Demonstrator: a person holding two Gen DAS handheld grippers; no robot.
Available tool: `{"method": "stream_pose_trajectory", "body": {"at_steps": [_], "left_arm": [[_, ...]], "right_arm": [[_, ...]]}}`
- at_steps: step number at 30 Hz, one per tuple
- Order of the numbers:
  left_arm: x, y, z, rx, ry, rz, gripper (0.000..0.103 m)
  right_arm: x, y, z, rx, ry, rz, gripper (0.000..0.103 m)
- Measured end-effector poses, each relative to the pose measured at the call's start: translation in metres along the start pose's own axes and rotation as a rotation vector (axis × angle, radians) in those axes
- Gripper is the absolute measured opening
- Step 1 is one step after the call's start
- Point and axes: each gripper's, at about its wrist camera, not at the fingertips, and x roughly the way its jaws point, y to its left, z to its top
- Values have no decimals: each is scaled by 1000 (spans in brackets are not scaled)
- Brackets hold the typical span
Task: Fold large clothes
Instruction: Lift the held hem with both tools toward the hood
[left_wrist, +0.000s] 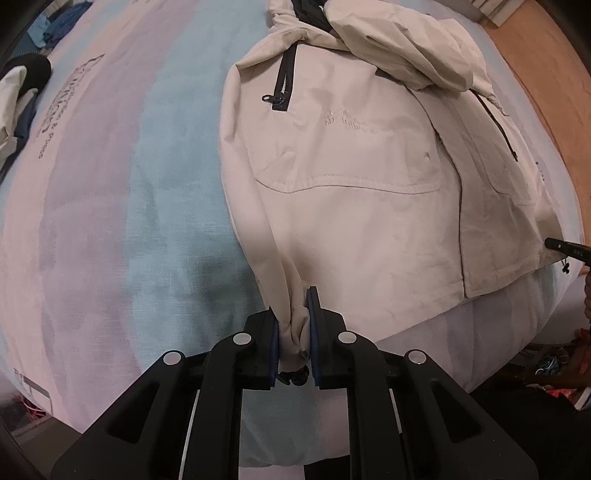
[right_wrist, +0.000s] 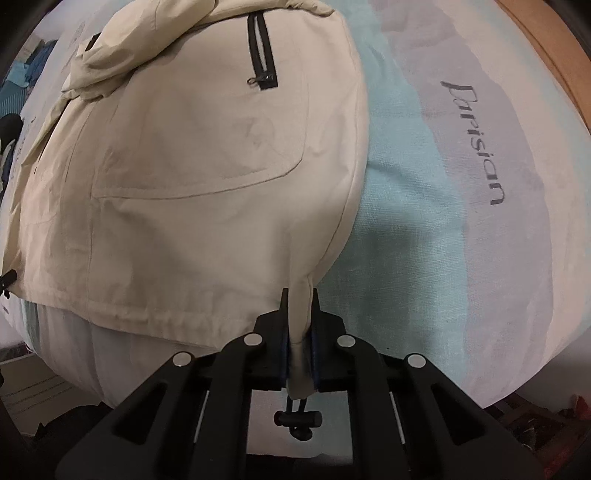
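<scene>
1. The left gripper (left_wrist: 294, 325) is nearest in its view, low over the near edge of the bed (left_wrist: 122, 206), its fingers level and pointing across the bed. Its jaws are nearly closed, clamped on a bunched corner of the jacket (left_wrist: 354, 184) hem; a black cord toggle (left_wrist: 293, 376) hangs out just behind the pads.
2. The right gripper (right_wrist: 299, 317) sits the same way at the near edge of the bed (right_wrist: 424, 229), jaws pinched tight on the other hem corner of the jacket (right_wrist: 207, 177). A cord toggle (right_wrist: 297, 419) dangles below the fingers.
3. Seen from the left wrist, one black finger tip of the right gripper (left_wrist: 567, 251) shows at the jacket's far hem corner, near the bed's right edge.
4. The jacket is cream, lying front up on the bed, hem toward the near edge, collar toward the far edge. The hem is lifted at both pinched corners and slack between them.
5. Its sleeves and hood lie bunched across the upper chest.
6. Two black chest zippers (left_wrist: 282, 86) (right_wrist: 262, 55) show, curved pocket flaps sit below them, and faint embroidered lettering (left_wrist: 349, 123) marks the chest.
7. The bed's cover is striped pale blue and pink, with printed script (right_wrist: 476, 144).
8. Other clothes (left_wrist: 22, 92) lie heaped at the bed's far left corner.
</scene>
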Motion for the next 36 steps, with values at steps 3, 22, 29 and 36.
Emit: {"method": "stream_pose_trajectory", "body": {"at_steps": [3, 22, 29, 36], "left_arm": [[0, -1, 3, 2, 14, 0, 12], [-17, -10, 26, 76, 78, 33, 11], [-33, -14, 38, 93, 70, 39, 11], [-43, -13, 42, 61, 76, 85, 11]], "right_arm": [[-1, 5, 1, -23, 4, -13, 7], [-43, 2, 20, -6, 5, 32, 7], [-61, 1, 32, -27, -10, 48, 6], [-67, -14, 50, 8, 26, 134, 6]]}}
